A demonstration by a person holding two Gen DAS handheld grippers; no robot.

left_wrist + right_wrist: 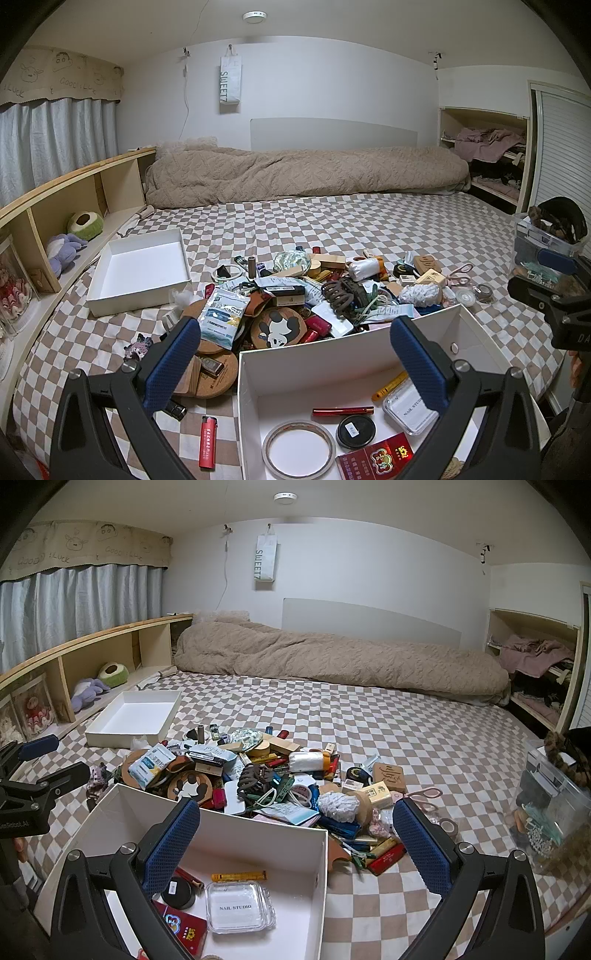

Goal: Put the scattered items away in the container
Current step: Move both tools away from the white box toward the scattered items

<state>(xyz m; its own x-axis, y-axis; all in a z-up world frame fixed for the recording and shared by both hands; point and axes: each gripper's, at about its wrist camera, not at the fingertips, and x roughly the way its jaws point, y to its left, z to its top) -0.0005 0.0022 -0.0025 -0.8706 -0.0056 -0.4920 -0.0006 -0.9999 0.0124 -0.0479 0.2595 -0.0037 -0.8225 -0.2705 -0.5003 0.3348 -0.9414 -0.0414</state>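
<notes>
Setting: bed w/ brown-white checked sheet [332,214], beige duvet [306,170] rolled along far edge
Left gripper [295,365]: jaws wide apart, nothing btwn blue pads, hovers over near white box
Right gripper [295,845]: jaws wide apart, empty, over box's right wall & the pile
Container: white box [314,358] at near edge of bed; holds tape roll [298,448], black round tin [355,430], red pen [341,411], yellow tube [389,386], clear "Nail Studio" case [240,908], red packet [376,458]
Scattered items: pile [314,291] just beyond box – brown hair claw [338,295], panda coaster [279,326], pink scissors [460,275]
Loose: red lighter [207,441] on sheet left of box
Other: empty white tray [140,271] far left, apart from pile
</notes>
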